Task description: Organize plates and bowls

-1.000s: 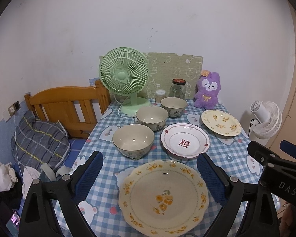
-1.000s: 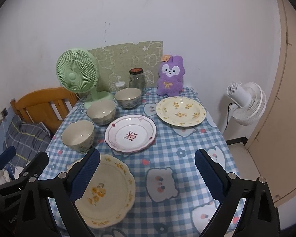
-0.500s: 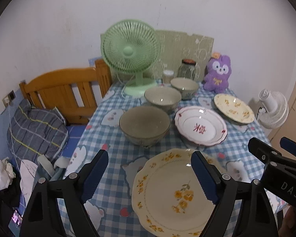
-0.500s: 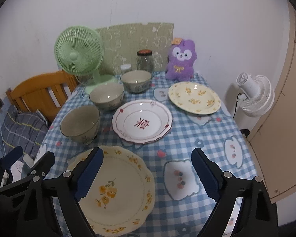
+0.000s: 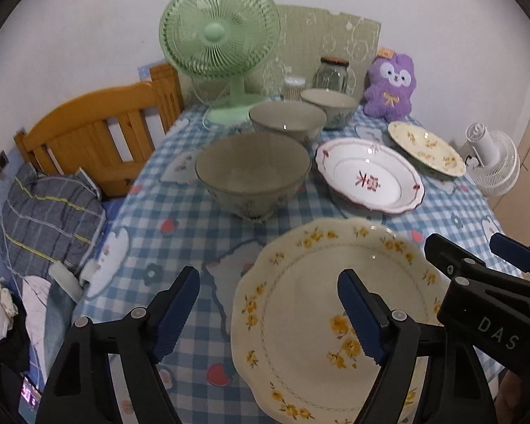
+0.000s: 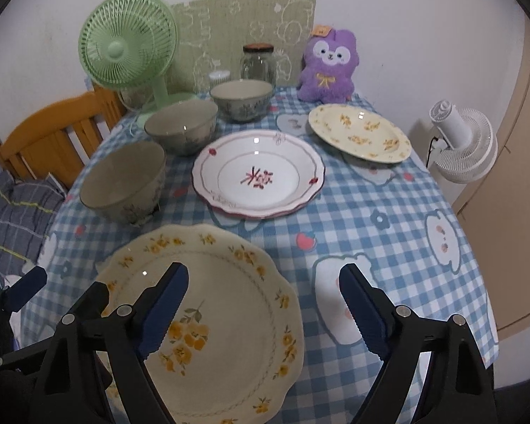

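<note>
Table (image 6: 388,190): a blue checked cloth covers it, and every dish of the job sits on it, bowls along my left side and plates down the middle and toward the right.
Nearest plate (image 6: 208,318): the big cream plate with yellow flowers lies flat at the near edge, right under both my grippers.
White plate (image 6: 258,173): red mark at its centre, just beyond the cream one, and it seems to rest on another plate.
Far plate (image 6: 360,134): a second yellow-flowered one, back right, near the purple plush toy (image 6: 327,67).
Bowls (image 5: 252,171): three in a row running from the near left toward the green fan (image 5: 219,35), apart from one another.
Left gripper (image 5: 268,318): spread wide and just narrowing, nothing pinched; its right finger hangs over the plate and its left finger over bare cloth, so the plate's left rim passes between them.
Right gripper (image 6: 265,312): also spread and just narrowing, empty; it straddles the plate's right rim the mirror way.
Key relation: the plate lies ahead and below, between my two hands, neither one clearly nearer; I judge a two-sided lift by opposite rims comes next.
</note>
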